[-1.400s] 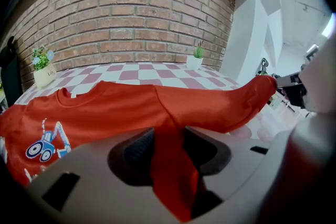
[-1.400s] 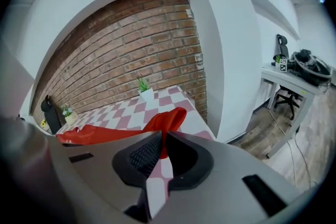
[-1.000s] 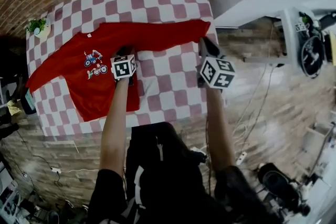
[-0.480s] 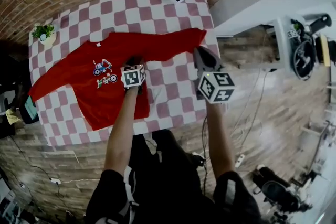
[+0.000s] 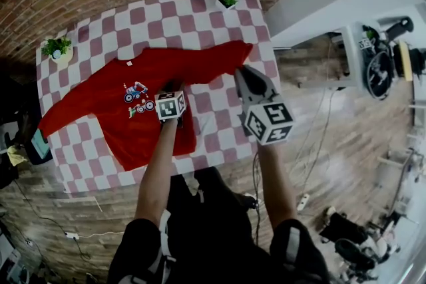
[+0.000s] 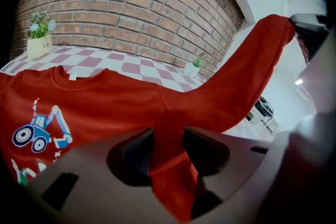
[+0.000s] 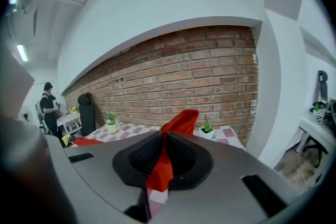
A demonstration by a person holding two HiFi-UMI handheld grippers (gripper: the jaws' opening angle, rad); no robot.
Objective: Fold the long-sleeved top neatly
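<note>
Now, red long-sleeved top (image 5: 126, 123) spread front-up on the checkered bench (image 5: 219, 136), left claw (image 6: 168, 152) pinching a fold of its body below the armpit, right claw (image 7: 160, 157) clamped on the sleeve (image 5: 213, 56) at its cuff, cuff held off the bench.

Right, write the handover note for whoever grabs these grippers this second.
Left gripper: jaws shut on a fold of the red top beside its armpit, down at the table.
Right gripper: jaws shut on the cuff end of the sleeve, held up off the checked table.
Other sleeve: flat, toward the left edge.
Done: top spread print-up; nothing folded.
Left: probably lay the lifted sleeve across the body, then the other, then fold the body.
</note>
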